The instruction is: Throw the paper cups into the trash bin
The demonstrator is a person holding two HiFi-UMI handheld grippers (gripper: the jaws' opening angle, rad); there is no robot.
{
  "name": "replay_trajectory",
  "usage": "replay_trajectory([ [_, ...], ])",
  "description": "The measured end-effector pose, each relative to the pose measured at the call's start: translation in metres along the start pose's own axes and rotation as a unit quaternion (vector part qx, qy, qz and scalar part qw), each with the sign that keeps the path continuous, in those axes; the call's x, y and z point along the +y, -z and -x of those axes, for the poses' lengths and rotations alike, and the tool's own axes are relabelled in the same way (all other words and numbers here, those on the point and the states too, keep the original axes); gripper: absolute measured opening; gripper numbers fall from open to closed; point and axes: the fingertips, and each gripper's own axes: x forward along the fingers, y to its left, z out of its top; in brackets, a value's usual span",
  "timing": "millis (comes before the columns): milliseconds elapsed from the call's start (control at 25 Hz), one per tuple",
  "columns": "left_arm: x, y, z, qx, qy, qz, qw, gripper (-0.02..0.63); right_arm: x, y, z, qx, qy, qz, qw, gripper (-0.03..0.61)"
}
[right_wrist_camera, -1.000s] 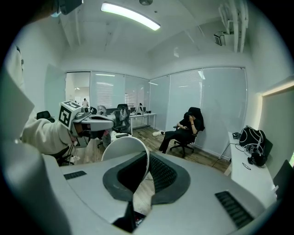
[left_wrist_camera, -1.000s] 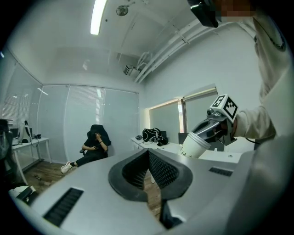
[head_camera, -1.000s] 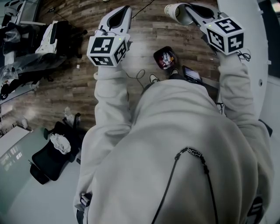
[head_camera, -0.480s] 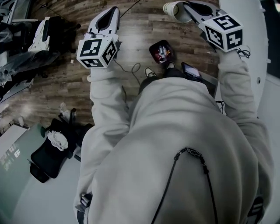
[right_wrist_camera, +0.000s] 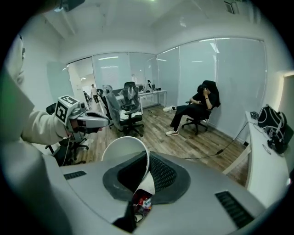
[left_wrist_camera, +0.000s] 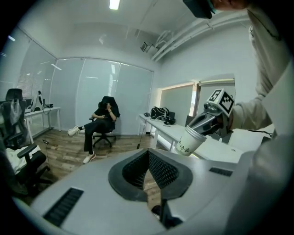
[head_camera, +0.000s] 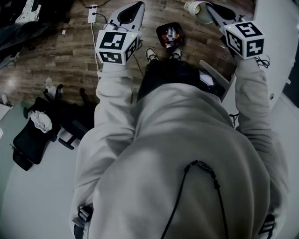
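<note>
White paper cup (head_camera: 195,10) with dark printed characters on its wall is held in the air by the right gripper (head_camera: 210,11). The 2 fingers are clenched on 1 side of the rim, so that the thin wall is pinched between them. In the right gripper view the round open mouth is turned back toward the camera. In the left gripper view the cup's long axis is seen slanted, with the wide rim high against the fingers and the narrower base lower and pointed away from them. In the head view the cup is stretched from the fingertips toward the picture's upper left.

A small dark trash bin (head_camera: 169,33), filled with red and white litter, is stood on the brown wood-plank floor (head_camera: 70,60) just beyond the person's 2 shoes (head_camera: 150,53). In the head view it is seen between the 2 grippers, and the cup is placed to its right, apart from its rim.

The left gripper (head_camera: 138,5) is held on the bin's other side, its fingers pressed together with nothing between them.
</note>
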Motion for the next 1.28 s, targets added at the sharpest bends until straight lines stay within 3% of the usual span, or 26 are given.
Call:
replay_trajectory([
  [160, 0.007, 0.067, -0.004, 0.041, -0.012, 0.024, 0.9988, -0.005, 0.005, 0.062, -0.049, 0.033, -0.027, -0.012, 0.999, 0.041],
  [280, 0.008, 0.122, -0.015, 0.059, -0.012, 0.051, 0.9969, -0.005, 0.006, 0.111, -0.081, 0.047, -0.023, -0.007, 0.999, 0.041],
  [400, -0.003, 0.185, -0.032, 0.071, 0.006, 0.060, 0.9957, -0.005, 0.011, 0.163, -0.110, 0.046, -0.016, 0.004, 0.999, 0.041],
  [680, -0.037, 0.339, -0.077, 0.141, 0.057, 0.083, 0.9849, -0.005, 0.021, 0.311, -0.175, 0.109, -0.040, -0.051, 0.992, 0.041],
  [800, -0.044, 0.397, -0.098, 0.161, 0.099, 0.081, 0.9786, -0.005, 0.029, 0.358, -0.203, 0.129, -0.056, -0.050, 0.989, 0.041],
  [880, -0.042, 0.434, -0.113, 0.169, 0.103, 0.092, 0.9759, -0.005, 0.030, 0.385, -0.222, 0.133, -0.065, -0.060, 0.987, 0.041],
  [1280, -0.031, 0.556, -0.176, 0.176, 0.089, 0.143, 0.9698, -0.005, 0.030, 0.516, -0.329, 0.164, -0.093, -0.065, 0.980, 0.041],
])
